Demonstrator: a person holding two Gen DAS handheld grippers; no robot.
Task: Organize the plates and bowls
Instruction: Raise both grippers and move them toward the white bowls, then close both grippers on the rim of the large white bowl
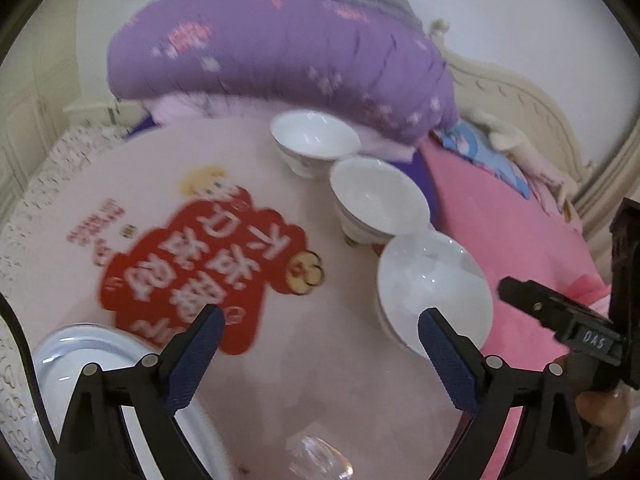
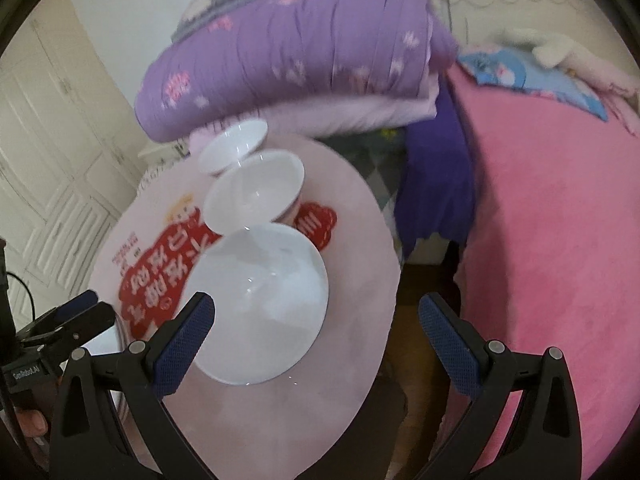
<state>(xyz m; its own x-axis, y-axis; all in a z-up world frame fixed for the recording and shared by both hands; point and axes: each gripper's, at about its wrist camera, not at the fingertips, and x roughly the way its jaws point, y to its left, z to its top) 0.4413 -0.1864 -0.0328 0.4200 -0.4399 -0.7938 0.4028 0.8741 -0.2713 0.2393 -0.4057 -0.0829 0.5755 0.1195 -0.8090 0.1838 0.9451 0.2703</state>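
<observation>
The three shiny white china bowls stand in a row on the round pink table (image 2: 360,360), so close that they look like they touch, and that is where things could go wrong. If a finger bumps the nearest white bowl (image 2: 264,304), it could knock the middle bowl (image 2: 254,200) and the far bowl (image 2: 234,144), and they could chip or tip. The nearest bowl also sits close to the table's edge, so a push could send it off. The bowls look smooth and slippery, so a weak pinch on a thin rim could let one slide out. The left gripper (image 1: 318,354) is wide open and holds nothing. The right gripper (image 2: 316,344) is wide open too, and it holds nothing. A white plate with a pale blue rim (image 1: 76,356) lies at the table's left side, under the left gripper.
</observation>
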